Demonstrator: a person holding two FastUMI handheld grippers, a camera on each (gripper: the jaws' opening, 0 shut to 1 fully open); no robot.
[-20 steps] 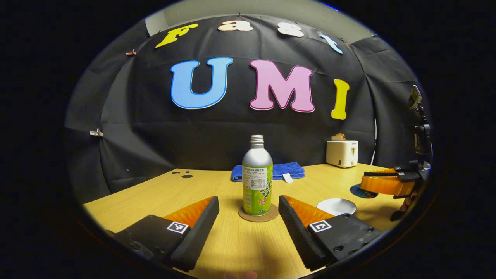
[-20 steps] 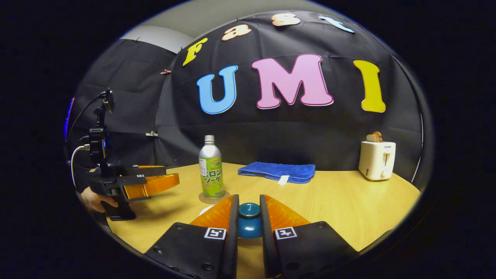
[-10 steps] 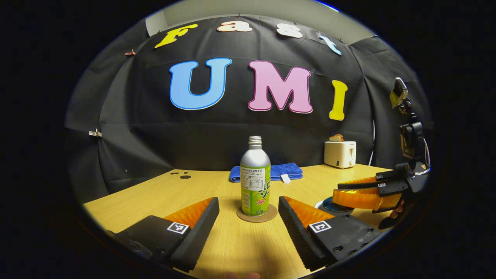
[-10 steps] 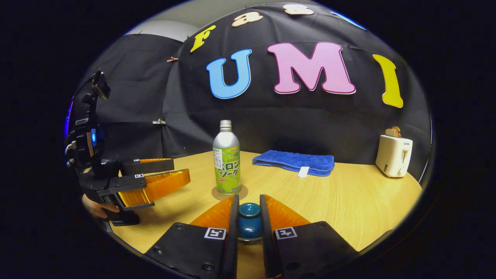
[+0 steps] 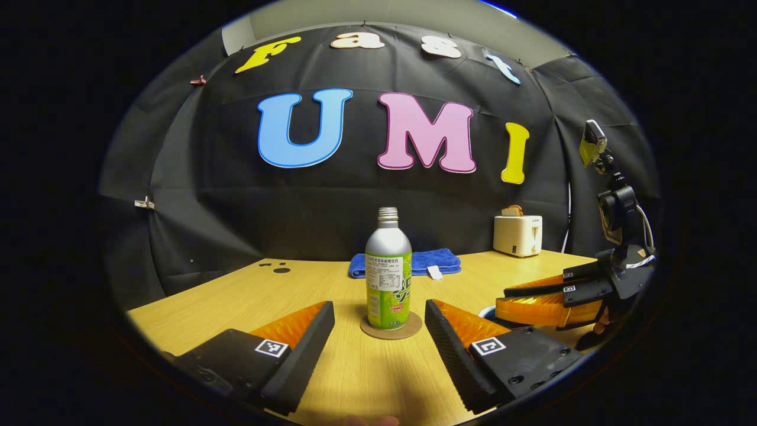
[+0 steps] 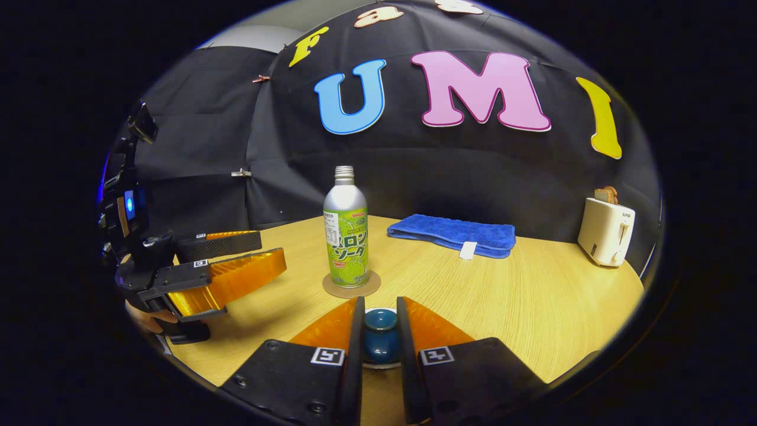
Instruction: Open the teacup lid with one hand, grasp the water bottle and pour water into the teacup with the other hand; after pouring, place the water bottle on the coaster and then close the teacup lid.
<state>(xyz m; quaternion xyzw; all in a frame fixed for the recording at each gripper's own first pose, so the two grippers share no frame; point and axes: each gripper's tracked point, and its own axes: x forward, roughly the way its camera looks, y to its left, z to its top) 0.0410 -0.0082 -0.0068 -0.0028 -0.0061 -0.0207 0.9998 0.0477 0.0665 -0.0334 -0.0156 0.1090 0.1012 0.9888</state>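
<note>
A silver and green water bottle point(image 5: 388, 278) stands upright on a round cork coaster point(image 5: 408, 329) on the wooden table. My left gripper point(image 5: 378, 307) is open just in front of it, a finger on each side, touching nothing. In the right gripper view my right gripper point(image 6: 378, 305) is shut on the blue knob of the teacup lid point(image 6: 380, 334), held low near the table. A pale rim shows just under the knob, and the cup itself is hidden. The bottle point(image 6: 346, 236) and coaster point(image 6: 351, 285) stand just beyond. The left gripper point(image 6: 273, 249) is at the left, held by a hand.
A folded blue towel point(image 6: 452, 235) lies at the back of the table point(image 6: 532, 307), and a white toaster point(image 6: 606, 231) with toast stands at the back right. In the left gripper view the right gripper point(image 5: 502, 299) sits low at the right.
The right gripper has come down and toward the bottle with the lid, covering the open white cup seen a second ago. The left gripper has barely moved and stays open.
</note>
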